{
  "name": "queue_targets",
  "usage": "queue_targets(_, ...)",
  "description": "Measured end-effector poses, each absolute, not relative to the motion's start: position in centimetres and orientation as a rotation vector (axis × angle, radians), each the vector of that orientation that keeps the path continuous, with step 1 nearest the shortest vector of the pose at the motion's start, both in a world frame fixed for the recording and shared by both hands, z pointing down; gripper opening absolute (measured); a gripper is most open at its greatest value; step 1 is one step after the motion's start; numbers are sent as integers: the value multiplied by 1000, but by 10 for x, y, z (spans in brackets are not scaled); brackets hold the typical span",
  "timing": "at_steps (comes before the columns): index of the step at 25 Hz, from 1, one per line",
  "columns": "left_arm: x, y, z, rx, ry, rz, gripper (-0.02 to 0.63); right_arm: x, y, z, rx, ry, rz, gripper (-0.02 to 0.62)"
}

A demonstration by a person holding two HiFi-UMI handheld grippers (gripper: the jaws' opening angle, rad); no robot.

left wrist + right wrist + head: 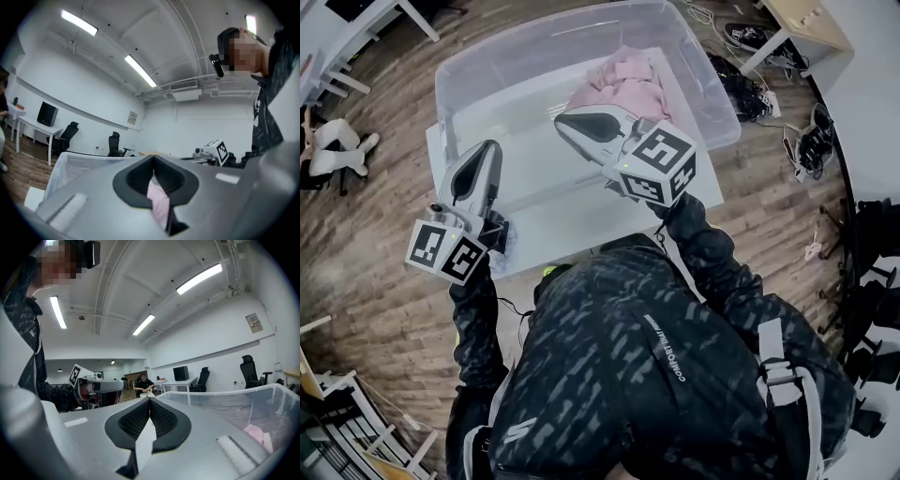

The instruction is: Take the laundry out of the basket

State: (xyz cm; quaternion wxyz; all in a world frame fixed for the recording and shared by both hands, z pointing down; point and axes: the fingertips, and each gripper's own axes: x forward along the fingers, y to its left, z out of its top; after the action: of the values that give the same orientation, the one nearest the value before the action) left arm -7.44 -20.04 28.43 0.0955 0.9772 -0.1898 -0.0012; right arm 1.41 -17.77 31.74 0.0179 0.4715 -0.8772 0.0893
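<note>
Black ribbed pads (pixel 138 180) on the left gripper (pixel 153 161) are pressed fully together. A sliver of pink shows in the slot below them. Whether that is pinched cloth or the pile seen beyond cannot be told, and from above no fabric hangs from this gripper. The right gripper (pixel 149 401) is likewise closed, its pads meeting with nothing between them.

Both grippers are held roughly level over the basket (pixel 511 108), a clear plastic tub on a white table (pixel 553 230). The left is at the tub's near left corner; the right is just beside the laundry (pixel 623 82).

Step in hand, by judgement: the approach before a pick. The laundry is not yet out; it lies inside the basket against the right wall.

Next move calls for:
- parting the right jaws
- tipping them down into the tub
- closing on a raised fold
- lifting clear of the rim

The left gripper may need to take a second fold if the piece trails.

Laundry condition: one pink, soft, crumpled heap with loose folds. Whether it is one garment or several cannot be told. Expect it to drape and drag on the wall when lifted
</note>
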Motion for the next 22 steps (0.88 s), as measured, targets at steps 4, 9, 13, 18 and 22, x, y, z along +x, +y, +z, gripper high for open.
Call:
queue_targets(4,-28,-203,288,2918,-527,37,9,52,-178,324,1473,-2687,274,3)
queue_targets(9,21,-202,305,2925,-471,111,9,88,-181,336,1434,-2640,278,27)
queue_targets(13,56,-204,317,2916,-447,150,9,120,-186,348,1397,-2599,283,78)
queue_targets(18,95,-210,331,2924,-338,214,9,155,-199,378,1379,-2506,321,145)
queue_targets(22,122,-229,362,2938,-220,293,11,180,-225,397,1412,-2427,362,178)
